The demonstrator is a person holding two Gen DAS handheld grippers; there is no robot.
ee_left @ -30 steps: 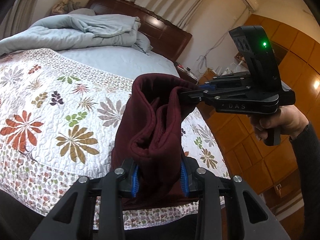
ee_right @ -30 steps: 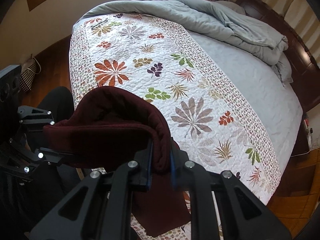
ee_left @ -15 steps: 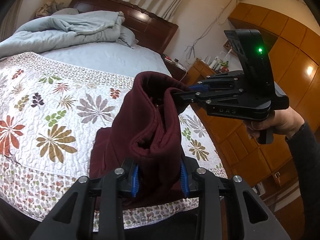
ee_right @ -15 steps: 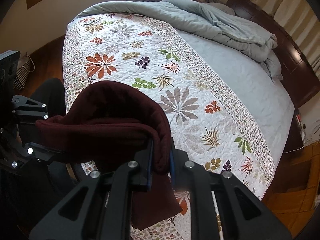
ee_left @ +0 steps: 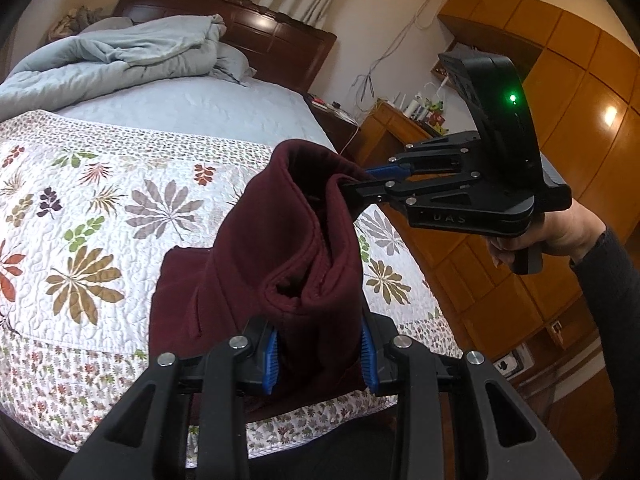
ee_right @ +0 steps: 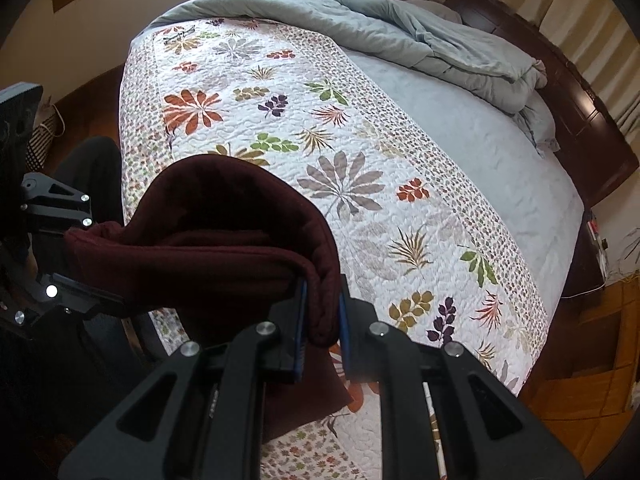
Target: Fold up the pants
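Dark maroon fleece pants [ee_left: 288, 256] hang between both grippers above the foot of the bed. My left gripper [ee_left: 320, 356] is shut on one bunched end of the raised edge. My right gripper [ee_right: 322, 320] is shut on the other end and shows in the left wrist view [ee_left: 360, 184] at upper right. The rest of the pants [ee_left: 180, 292] drapes down onto the floral quilt [ee_left: 100, 208]. In the right wrist view the pants [ee_right: 224, 232] arch from my jaws to the left gripper [ee_right: 60, 240] at the left edge.
The bed carries a floral quilt [ee_right: 360, 160], a pale sheet [ee_right: 480, 152] and a crumpled grey duvet [ee_right: 420, 44] by the dark headboard [ee_left: 260, 36]. Wooden cabinets [ee_left: 560, 160] and a cluttered bedside table [ee_left: 404, 120] stand to the right. Wood floor [ee_right: 580, 380] surrounds the bed.
Both grippers have carried the held pants edge farther over the quilt, toward the headboard. More of the pants now lies spread on the quilt. The grips are unchanged.
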